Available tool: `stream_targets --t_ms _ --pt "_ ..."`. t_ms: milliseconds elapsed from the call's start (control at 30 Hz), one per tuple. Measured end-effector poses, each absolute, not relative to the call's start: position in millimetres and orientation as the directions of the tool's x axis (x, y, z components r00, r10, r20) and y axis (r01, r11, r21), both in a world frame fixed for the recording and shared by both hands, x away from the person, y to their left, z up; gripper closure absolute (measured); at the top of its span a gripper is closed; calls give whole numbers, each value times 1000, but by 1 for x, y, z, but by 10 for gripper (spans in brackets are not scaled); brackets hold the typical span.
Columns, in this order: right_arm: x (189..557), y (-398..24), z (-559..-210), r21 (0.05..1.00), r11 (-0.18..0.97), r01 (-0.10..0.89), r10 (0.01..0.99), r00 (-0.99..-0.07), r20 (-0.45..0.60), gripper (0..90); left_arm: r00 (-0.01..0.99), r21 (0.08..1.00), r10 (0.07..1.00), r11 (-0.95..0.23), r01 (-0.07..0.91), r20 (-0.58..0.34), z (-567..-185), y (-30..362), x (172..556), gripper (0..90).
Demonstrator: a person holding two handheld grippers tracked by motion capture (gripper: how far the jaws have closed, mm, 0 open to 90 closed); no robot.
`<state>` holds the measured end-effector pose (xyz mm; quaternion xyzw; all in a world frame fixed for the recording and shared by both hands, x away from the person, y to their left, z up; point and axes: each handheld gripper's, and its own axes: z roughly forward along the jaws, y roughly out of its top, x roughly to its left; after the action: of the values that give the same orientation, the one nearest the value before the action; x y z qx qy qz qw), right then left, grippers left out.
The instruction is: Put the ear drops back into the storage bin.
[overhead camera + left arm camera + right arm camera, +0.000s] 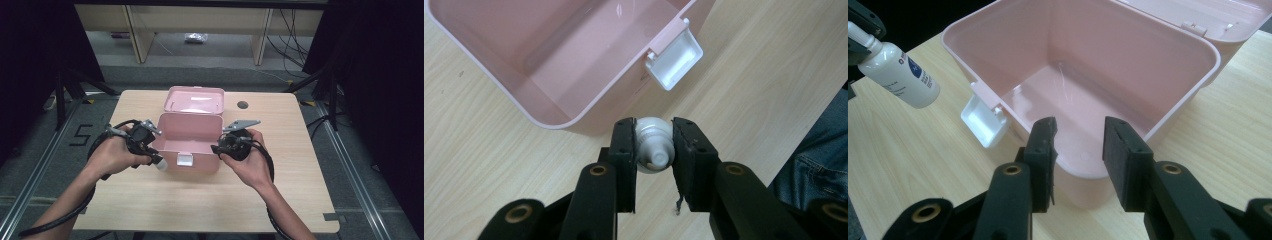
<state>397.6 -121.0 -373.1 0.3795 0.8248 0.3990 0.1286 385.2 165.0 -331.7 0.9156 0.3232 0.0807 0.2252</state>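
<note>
An open pink plastic box (189, 135) stands mid-table, its lid (195, 100) folded back behind it and a white latch (185, 159) on its front. My left gripper (156, 161) hovers at the box's front left corner, shut on a small white bottle (654, 145) that it grips near the cap. The same bottle (900, 75) hangs tilted beside the box's latch (984, 120). At the box's right end, my right gripper (1079, 137) is open, its jaws standing apart just over the near rim. The inside of the box (1073, 100) is bare.
The light wooden table (200, 200) has a round cable hole (242, 105) behind the box on the right. Black cables trail from both grippers along the person's forearms. Wooden shelf legs and floor cables lie beyond the table's far edge.
</note>
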Motion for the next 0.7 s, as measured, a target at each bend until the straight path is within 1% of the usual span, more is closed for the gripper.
stream_targets --t_ms 67,200,233,300,333,467,700 --pt "399 -123 -372 754 421 504 713 -698 68 664 776 465 631 -687 558 2 -330 165 386 716" --pt "399 -122 -372 753 413 511 719 -691 75 664 773 468 634 -685 558 7 -328 165 387 716" --pt "396 -121 -372 740 393 545 732 -673 108 664 772 473 636 -681 560 2 -327 165 387 716" --pt "397 -121 -372 739 393 547 730 -675 111 664 773 469 634 -685 557 7 -326 165 387 716" --pt "398 -122 -372 749 408 523 722 -686 85 664 772 472 635 -683 557 8 -325 165 388 716" --pt "399 -122 -372 749 419 514 718 -692 73 665 773 476 635 -682 555 9 -323 164 389 716" --pt "398 -122 -372 749 416 517 717 -692 79 663 771 472 637 -682 559 7 -320 164 391 716"
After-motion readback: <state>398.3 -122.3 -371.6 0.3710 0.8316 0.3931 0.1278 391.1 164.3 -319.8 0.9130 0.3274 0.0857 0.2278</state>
